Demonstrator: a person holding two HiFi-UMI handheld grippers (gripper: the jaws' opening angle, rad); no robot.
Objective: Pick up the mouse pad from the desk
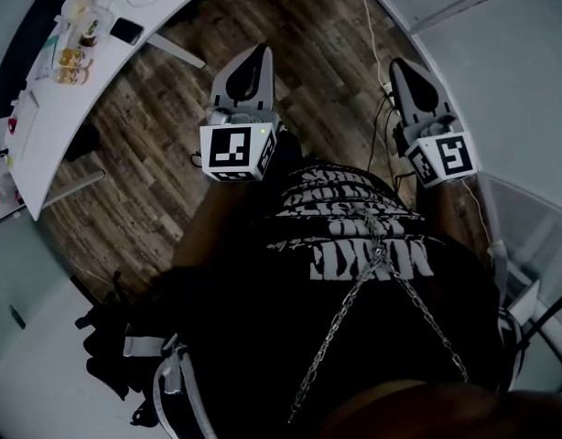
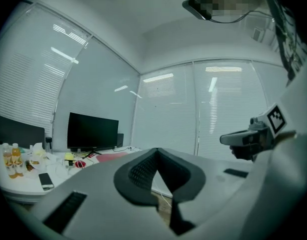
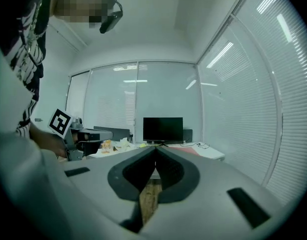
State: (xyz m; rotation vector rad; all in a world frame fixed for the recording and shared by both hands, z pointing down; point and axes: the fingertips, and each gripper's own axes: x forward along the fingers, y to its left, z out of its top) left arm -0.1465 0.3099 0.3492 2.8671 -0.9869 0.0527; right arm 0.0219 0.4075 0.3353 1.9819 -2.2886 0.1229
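Note:
The mouse pad [image 2: 111, 157] is a flat reddish sheet on the white desk [image 2: 23, 191], right of the monitor's foot; the right gripper view shows the mouse pad [image 3: 192, 151] far off too. It is outside the head view. My left gripper [image 1: 260, 51] and right gripper [image 1: 400, 64] are held side by side over the wooden floor, well short of the desk. The left gripper [image 2: 156, 150] has its jaws together with nothing between them. The right gripper [image 3: 155, 148] is likewise shut and empty.
On the desk [image 1: 52, 126] stand a black monitor [image 2: 92, 131], small bottles [image 2: 11, 160], a phone [image 1: 126, 31] and clutter. Cables [image 1: 380, 108] trail on the floor by the right glass wall. Blind-covered windows ring the room.

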